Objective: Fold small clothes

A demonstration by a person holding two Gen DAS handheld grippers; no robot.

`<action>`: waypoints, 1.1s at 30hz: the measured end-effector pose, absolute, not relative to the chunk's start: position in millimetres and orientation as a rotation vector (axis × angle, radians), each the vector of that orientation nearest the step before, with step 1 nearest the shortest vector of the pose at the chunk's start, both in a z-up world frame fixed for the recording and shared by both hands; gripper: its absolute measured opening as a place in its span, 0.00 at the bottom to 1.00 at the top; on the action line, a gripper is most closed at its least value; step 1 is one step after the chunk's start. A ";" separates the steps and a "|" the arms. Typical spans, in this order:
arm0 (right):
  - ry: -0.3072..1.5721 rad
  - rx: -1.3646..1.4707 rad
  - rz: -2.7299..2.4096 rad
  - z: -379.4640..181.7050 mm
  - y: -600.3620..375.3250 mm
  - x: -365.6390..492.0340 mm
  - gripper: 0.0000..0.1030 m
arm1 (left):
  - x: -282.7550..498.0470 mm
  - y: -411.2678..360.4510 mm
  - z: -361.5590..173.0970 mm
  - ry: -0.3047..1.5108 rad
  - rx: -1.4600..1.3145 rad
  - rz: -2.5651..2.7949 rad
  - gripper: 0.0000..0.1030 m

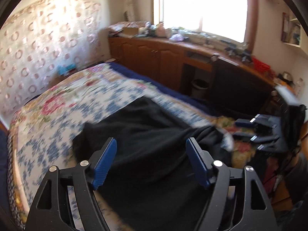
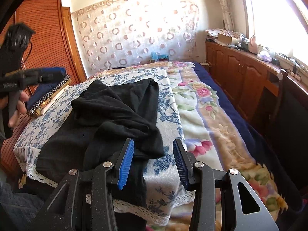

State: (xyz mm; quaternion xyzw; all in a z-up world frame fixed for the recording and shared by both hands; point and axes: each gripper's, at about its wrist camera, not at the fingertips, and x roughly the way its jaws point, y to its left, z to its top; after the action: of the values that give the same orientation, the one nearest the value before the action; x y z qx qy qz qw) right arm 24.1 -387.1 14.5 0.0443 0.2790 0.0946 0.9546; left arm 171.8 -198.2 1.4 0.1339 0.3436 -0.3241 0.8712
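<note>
Looking along my right gripper (image 2: 153, 159), I see the crumpled black knit garment (image 2: 115, 111) on the blue-flowered white cloth (image 2: 167, 100), long axis running near-left to far-right. Both grippers stand spread, pinching nothing; the left gripper (image 1: 151, 161) hovers over it.

I note a wooden cabinet (image 2: 238, 71) under the window, cluttered on top; a ring-patterned curtain (image 2: 134, 36); a floral blanket (image 2: 207, 119).

Left gripper (image 1: 151, 144) spread wide, tilted downward — right gripper (image 2: 153, 146) half open, nothing gripped.
</note>
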 end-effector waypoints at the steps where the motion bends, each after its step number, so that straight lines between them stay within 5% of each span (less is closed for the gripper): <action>1: 0.568 0.077 0.200 16.9 -383.4 29.1 0.43 | 175.4 -190.8 -4.5 0.730 0.277 -0.660 0.73; 12: 0.598 -0.035 0.362 38.9 -323.8 97.8 0.43 | 209.7 -113.4 -57.5 0.793 0.211 -0.491 0.73; 33: 0.735 -0.237 0.526 28.1 -215.4 211.1 0.43 | 209.3 -51.5 -70.9 0.769 0.168 -0.453 0.73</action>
State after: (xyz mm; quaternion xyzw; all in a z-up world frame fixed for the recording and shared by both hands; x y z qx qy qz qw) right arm 211.1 -215.4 28.1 -0.1140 0.3542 0.2535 0.8929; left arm 209.3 -51.5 -70.9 0.0813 0.3715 -0.2190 0.8986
